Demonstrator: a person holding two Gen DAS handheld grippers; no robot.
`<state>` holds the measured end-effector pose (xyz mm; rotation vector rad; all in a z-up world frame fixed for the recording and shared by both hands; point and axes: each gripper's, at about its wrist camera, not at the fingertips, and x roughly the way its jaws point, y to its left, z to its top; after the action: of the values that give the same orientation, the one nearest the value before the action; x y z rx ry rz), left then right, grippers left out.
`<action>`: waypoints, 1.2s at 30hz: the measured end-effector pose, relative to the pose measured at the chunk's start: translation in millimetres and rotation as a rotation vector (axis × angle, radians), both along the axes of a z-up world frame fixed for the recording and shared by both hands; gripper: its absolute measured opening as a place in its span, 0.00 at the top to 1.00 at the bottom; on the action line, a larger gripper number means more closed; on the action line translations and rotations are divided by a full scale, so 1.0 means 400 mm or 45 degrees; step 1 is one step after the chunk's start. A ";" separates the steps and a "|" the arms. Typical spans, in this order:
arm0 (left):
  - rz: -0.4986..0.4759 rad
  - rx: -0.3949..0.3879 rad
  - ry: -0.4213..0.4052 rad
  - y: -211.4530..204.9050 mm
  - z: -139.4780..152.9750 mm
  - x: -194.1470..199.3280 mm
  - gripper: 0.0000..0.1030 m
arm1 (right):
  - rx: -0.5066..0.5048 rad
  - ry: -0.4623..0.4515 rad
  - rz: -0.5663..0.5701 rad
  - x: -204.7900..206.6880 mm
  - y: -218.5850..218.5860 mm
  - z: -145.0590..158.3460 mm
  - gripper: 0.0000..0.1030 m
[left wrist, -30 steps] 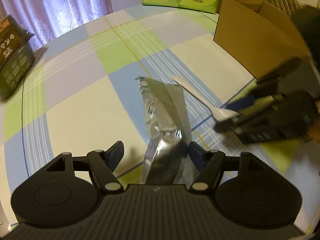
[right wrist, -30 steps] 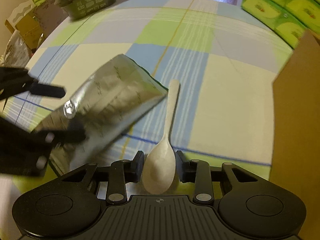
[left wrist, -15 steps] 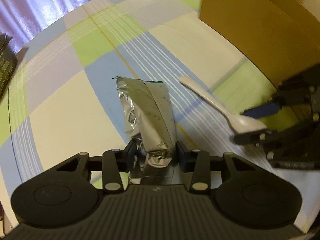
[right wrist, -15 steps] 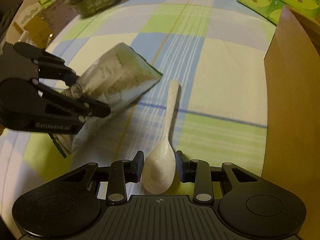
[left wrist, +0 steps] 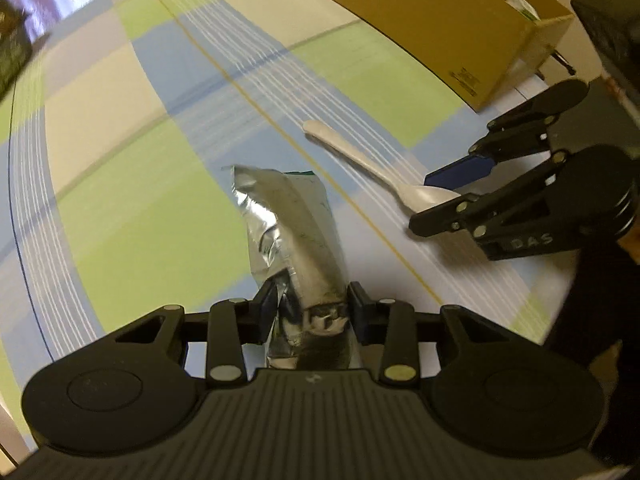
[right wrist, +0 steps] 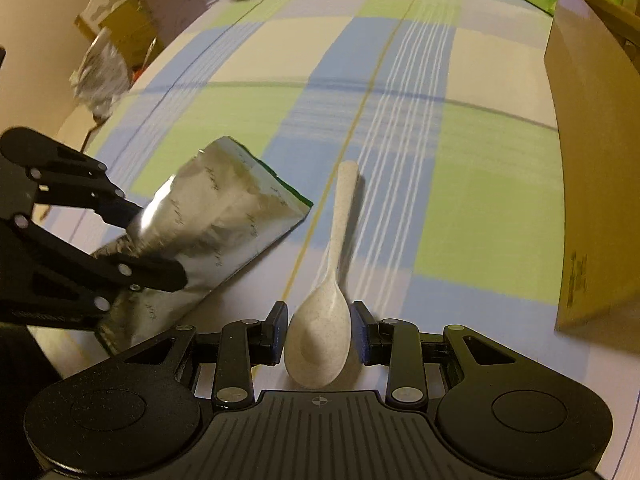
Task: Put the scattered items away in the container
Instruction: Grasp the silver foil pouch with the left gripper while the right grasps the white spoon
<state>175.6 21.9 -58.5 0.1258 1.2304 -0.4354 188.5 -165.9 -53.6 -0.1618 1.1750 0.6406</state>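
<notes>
The left tongs (left wrist: 312, 312) pinch the crumpled lower end of a silver foil pouch (left wrist: 288, 220), which slants out over the checked blue, green and cream surface (left wrist: 132, 200). The right tongs (right wrist: 320, 332) close around the bowl of a speckled off-white plastic spoon (right wrist: 324, 320), its handle pointing away. The pouch looks light, soft and slick, so a grip on its crimped end suits it; the spoon seems stiff and light. The brown cardboard box (right wrist: 592, 160) stands near on the right.

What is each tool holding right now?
Left tool: closed on the silver pouch.
Right tool: closed around the white spoon.
</notes>
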 end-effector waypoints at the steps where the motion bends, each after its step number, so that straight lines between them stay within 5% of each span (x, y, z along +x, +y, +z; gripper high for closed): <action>1: 0.013 -0.004 0.009 0.002 0.000 -0.004 0.66 | -0.013 -0.007 0.008 -0.010 0.003 -0.003 0.65; 9: 0.071 0.023 0.084 0.009 -0.035 0.006 0.36 | -0.071 -0.073 0.038 -0.036 -0.001 -0.033 0.64; 16: 0.057 -0.005 0.181 -0.002 -0.074 0.021 0.43 | -0.045 -0.087 0.033 -0.029 -0.004 -0.030 0.64; 18: 0.034 -0.003 0.195 -0.009 -0.078 0.025 0.51 | -0.042 -0.089 0.034 -0.028 -0.002 -0.032 0.52; 19: 0.015 0.008 0.198 -0.013 -0.077 0.028 0.54 | -0.048 -0.095 0.032 -0.028 -0.002 -0.033 0.33; 20: -0.002 0.020 0.199 -0.019 -0.075 0.029 0.56 | -0.052 -0.103 0.034 -0.030 -0.001 -0.034 0.29; 27: -0.109 0.111 0.173 -0.040 -0.060 0.016 0.64 | -0.057 -0.109 0.068 -0.032 0.002 -0.038 0.29; 30: -0.111 0.124 0.161 -0.035 -0.060 0.005 0.64 | -0.087 -0.131 0.091 -0.036 0.006 -0.037 0.34; 32: -0.098 0.117 0.157 -0.034 -0.062 0.005 0.64 | -0.120 -0.164 0.093 -0.040 0.006 -0.032 0.64; 36: -0.075 0.105 0.148 -0.025 -0.062 -0.003 0.65 | -0.108 -0.157 0.074 -0.037 -0.004 -0.032 0.70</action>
<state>174.6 11.7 -83.2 0.2097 1.3622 -0.4481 173.8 -167.7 -66.2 -0.3040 1.0821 0.6236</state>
